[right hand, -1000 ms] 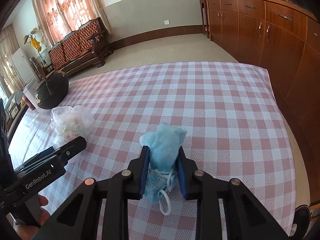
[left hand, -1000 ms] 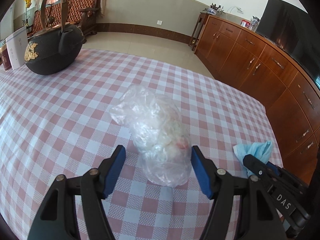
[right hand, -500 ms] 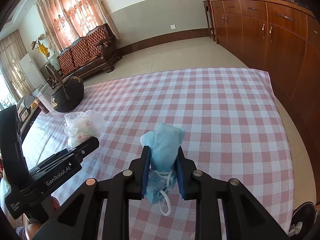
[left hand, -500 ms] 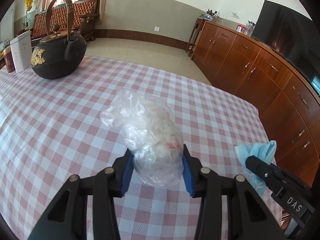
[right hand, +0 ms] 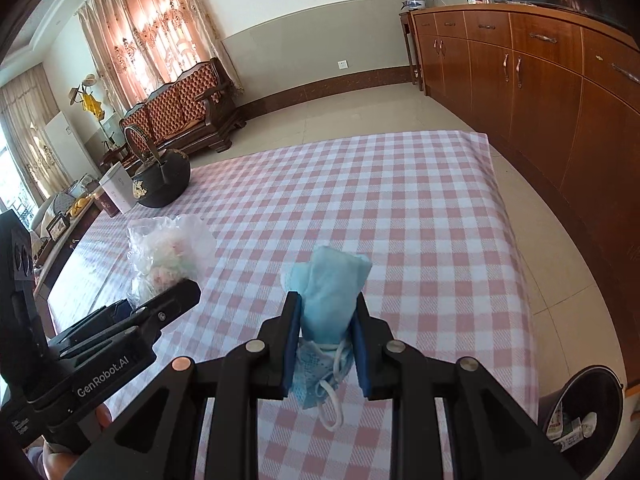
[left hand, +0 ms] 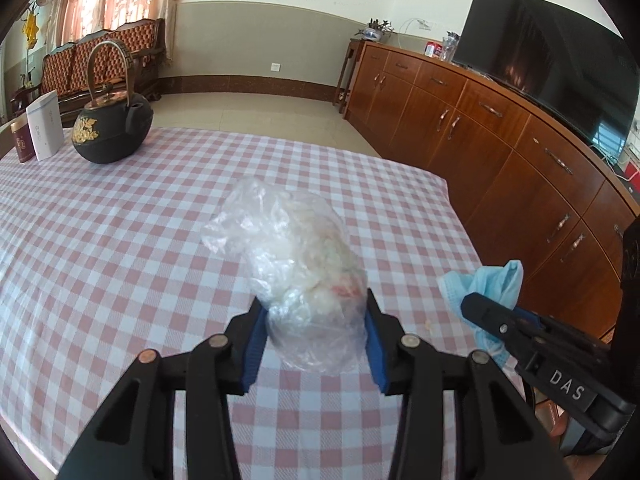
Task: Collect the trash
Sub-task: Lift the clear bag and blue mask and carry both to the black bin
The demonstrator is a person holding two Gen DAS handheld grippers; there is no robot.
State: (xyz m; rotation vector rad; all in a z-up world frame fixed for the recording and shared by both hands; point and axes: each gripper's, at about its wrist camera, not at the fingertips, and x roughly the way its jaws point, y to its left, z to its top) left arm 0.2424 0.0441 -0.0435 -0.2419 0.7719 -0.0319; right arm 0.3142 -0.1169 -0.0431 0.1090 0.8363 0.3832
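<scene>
Checked pink cloth covered the counter (left hand: 120, 240) in a living room with wooden cabinets. Left tool (left hand: 314, 334) was closed on a clear plastic bag (left hand: 304, 272) of scraps, held just above the cloth. Right tool (right hand: 326, 338) pinched a crumpled blue mask (right hand: 332, 292), its ear loops dangling. Both pieces looked picked up, so the carrying step was in hand; next likely called for swinging them to the bin (right hand: 580, 412) on the floor at right and releasing. A second earlier the left tool stood open around the bag; the mask was already gripped.
</scene>
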